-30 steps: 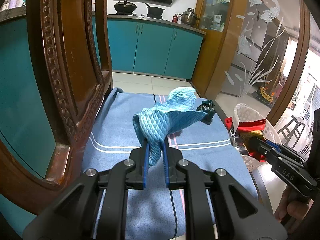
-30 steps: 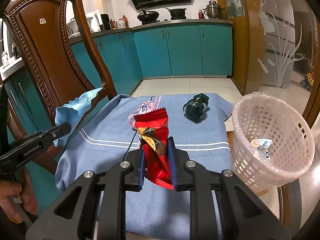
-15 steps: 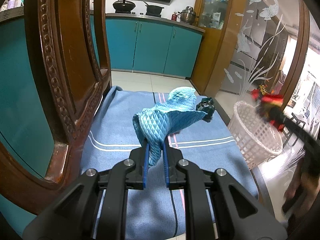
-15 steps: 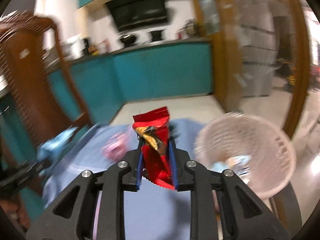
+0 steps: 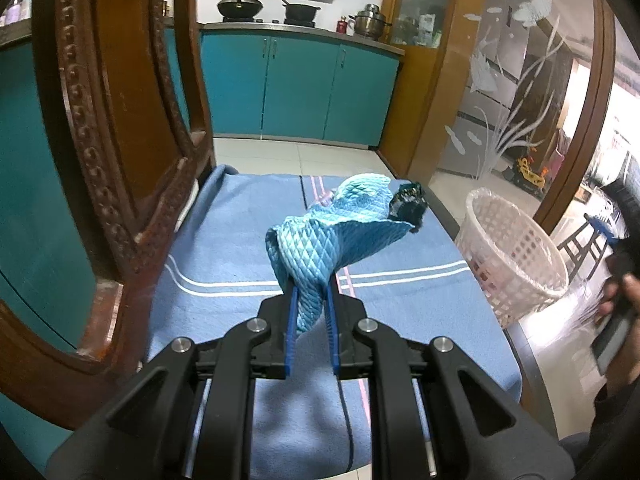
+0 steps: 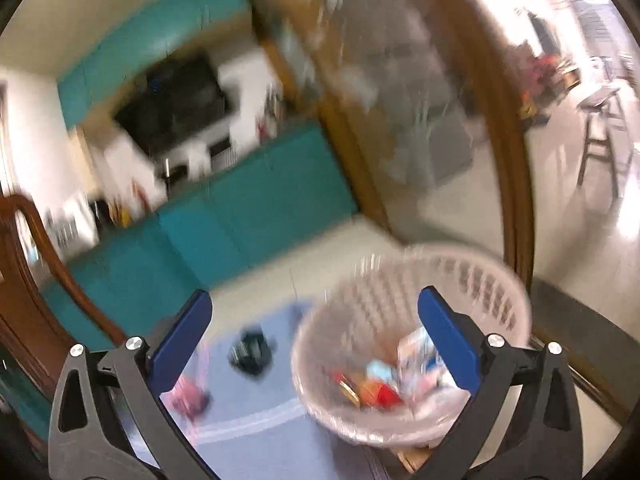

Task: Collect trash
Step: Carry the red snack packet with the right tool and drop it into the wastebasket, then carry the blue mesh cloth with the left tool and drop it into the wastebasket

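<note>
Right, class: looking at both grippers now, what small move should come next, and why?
Probably carry the left gripper over to the basket and release: it is shut on the blue cloth, while the right gripper is open and empty, and a red wrapper lies in the basket.

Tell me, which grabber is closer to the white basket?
Right. The right gripper hangs open just above the white basket. The left gripper, clamping a blue cloth, is off to the basket's side over the blue towel.

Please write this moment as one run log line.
left gripper: shut on blue cloth | right gripper: open, empty | red wrapper: in basket | dark wrapper: on table
</note>
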`<state>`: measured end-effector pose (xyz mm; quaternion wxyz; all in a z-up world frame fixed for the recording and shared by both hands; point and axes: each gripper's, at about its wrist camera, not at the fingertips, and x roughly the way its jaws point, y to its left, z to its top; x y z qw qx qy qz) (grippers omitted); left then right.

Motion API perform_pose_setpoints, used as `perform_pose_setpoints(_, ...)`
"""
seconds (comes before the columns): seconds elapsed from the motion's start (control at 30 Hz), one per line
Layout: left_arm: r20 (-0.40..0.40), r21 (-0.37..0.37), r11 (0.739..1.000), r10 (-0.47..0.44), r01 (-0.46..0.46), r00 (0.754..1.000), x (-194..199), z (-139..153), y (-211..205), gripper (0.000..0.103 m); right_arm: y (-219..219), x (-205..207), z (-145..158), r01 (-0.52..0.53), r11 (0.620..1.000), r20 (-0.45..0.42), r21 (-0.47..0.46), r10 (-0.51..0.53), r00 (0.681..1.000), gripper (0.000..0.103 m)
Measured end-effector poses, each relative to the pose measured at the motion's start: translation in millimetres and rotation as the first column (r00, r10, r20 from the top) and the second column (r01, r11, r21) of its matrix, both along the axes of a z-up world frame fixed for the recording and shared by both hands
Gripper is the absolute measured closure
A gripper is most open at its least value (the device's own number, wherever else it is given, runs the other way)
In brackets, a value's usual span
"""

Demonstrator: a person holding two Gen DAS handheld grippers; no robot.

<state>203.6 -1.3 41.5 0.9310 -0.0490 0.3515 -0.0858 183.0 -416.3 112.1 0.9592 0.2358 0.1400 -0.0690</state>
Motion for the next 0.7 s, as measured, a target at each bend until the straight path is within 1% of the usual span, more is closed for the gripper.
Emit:
perform_pose_setpoints(0.03, -0.004, 0.008, 1.000, -0.009, 0.009, 1.000, 1, -1, -5, 0.089, -3, -11, 5, 0.026, 0.999, 0.040, 0.020, -0.027, 0.999, 0.002)
perform_pose_setpoints(0.1, -0.011, 0.022, 0.999, -0.041, 0.041, 0.999, 3, -2, -23, 0.089, -9, -19, 9, 0.055, 0.998, 0.076, 0.042, -0.058, 0.995, 0.002)
perform_pose_setpoints(0.2, -0.025, 0.011, 0.993, -0.121, 0.121, 0.992, 11, 2, -68, 0.089, -17, -26, 5, 0.109, 0.992, 0.087, 0.056, -0.114, 0.990, 0.002)
perform_pose_setpoints(0.27, -0.013, 0.015, 0.978, -0.209, 0.209, 0.978, 20, 13, -116, 0.089, -25, -36, 5, 0.158, 0.984, 0.099, 0.082, -0.166, 0.981, 0.002)
perform_pose_setpoints(0.3, -0.004, 0.020, 0.972, -0.234, 0.234, 0.972, 23, 17, -134, 0.089, -30, -41, 5, 0.181, 0.979, 0.107, 0.098, -0.191, 0.976, 0.002)
perform_pose_setpoints(0.37, 0.008, 0.031, 0.954, -0.298, 0.298, 0.954, 39, 26, -185, 0.089, -39, -48, 4, 0.208, 0.969, 0.124, 0.130, -0.225, 0.967, 0.002)
perform_pose_setpoints(0.4, 0.009, 0.015, 0.948, -0.319, 0.319, 0.948, 47, 29, -208, 0.088, -43, -52, 5, 0.221, 0.964, 0.135, 0.149, -0.241, 0.961, 0.002)
perform_pose_setpoints(0.43, 0.006, -0.005, 0.941, -0.339, 0.339, 0.941, 59, 31, -233, 0.085, -47, -52, 6, 0.227, 0.961, 0.144, 0.158, -0.250, 0.958, 0.002)
perform_pose_setpoints(0.47, 0.000, -0.013, 0.935, -0.356, 0.355, 0.935, 66, 31, -250, 0.082, -49, -54, 6, 0.236, 0.958, 0.151, 0.161, -0.260, 0.954, 0.002)
perform_pose_setpoints(0.5, -0.009, -0.020, 0.923, -0.384, 0.384, 0.923, 75, 29, -269, 0.061, -51, -55, 6, 0.241, 0.957, 0.154, 0.160, -0.265, 0.952, 0.002)
perform_pose_setpoints(0.53, -0.024, -0.012, 0.916, -0.402, 0.402, 0.915, 83, 25, -284, 0.023, -52, -54, 5, 0.237, 0.958, 0.153, 0.160, -0.261, 0.953, 0.002)
perform_pose_setpoints(0.57, -0.033, 0.006, 0.920, -0.391, 0.391, 0.920, 87, 21, -291, 0.010, -53, -52, 4, 0.228, 0.960, 0.145, 0.160, -0.251, 0.957, 0.002)
perform_pose_setpoints(0.6, -0.035, 0.030, 0.933, -0.359, 0.360, 0.933, 89, 15, -291, 0.008, -54, -48, 3, 0.220, 0.962, 0.135, 0.160, -0.242, 0.961, 0.002)
perform_pose_setpoints(0.63, -0.036, 0.038, 0.937, -0.345, 0.346, 0.938, 88, 11, -288, 0.008, -53, -45, 1, 0.209, 0.965, 0.124, 0.159, -0.230, 0.965, 0.002)
perform_pose_setpoints(0.7, -0.034, 0.032, 0.948, -0.316, 0.318, 0.948, 78, 2, -260, 0.008, -49, -42, 0, 0.182, 0.971, 0.111, 0.158, -0.201, 0.973, 0.002)
